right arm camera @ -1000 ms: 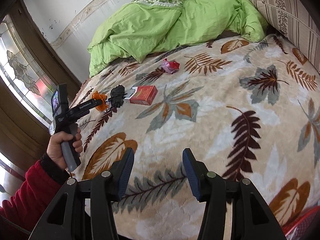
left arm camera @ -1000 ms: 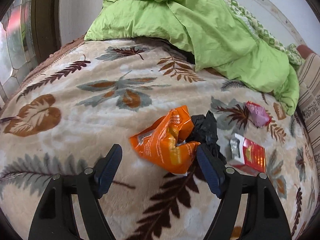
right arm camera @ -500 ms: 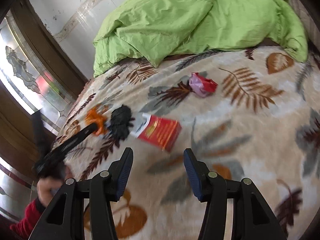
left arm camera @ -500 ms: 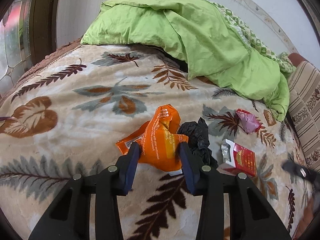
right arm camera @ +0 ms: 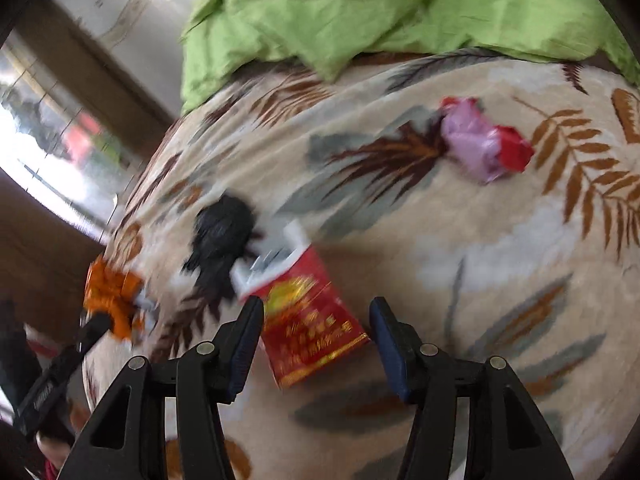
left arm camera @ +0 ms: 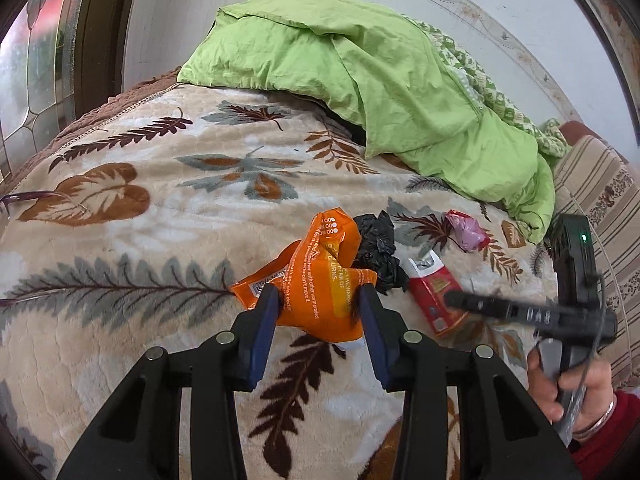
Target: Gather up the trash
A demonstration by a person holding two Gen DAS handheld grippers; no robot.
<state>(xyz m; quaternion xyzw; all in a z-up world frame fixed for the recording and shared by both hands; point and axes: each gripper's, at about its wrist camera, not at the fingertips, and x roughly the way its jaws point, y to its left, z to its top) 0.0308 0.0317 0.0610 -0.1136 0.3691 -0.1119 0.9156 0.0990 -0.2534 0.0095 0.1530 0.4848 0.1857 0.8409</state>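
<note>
Orange foil crumples between the pads of my left gripper, clamped on the orange wrapper lying on the leaf-patterned blanket. Just beyond it sits a black plastic wad. My right gripper is opening, its jaws straddling the red carton without pressing it. Farther ahead lies a pink wrapper.

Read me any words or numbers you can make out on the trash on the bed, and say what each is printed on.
"DO NOT": top flap of the crumpled orange plastic wrapper
"people who cannot move it": its middle fold
Other white print on the wrapper: too small to read
Gold print on the red cardboard box: blurred, unreadable
</note>
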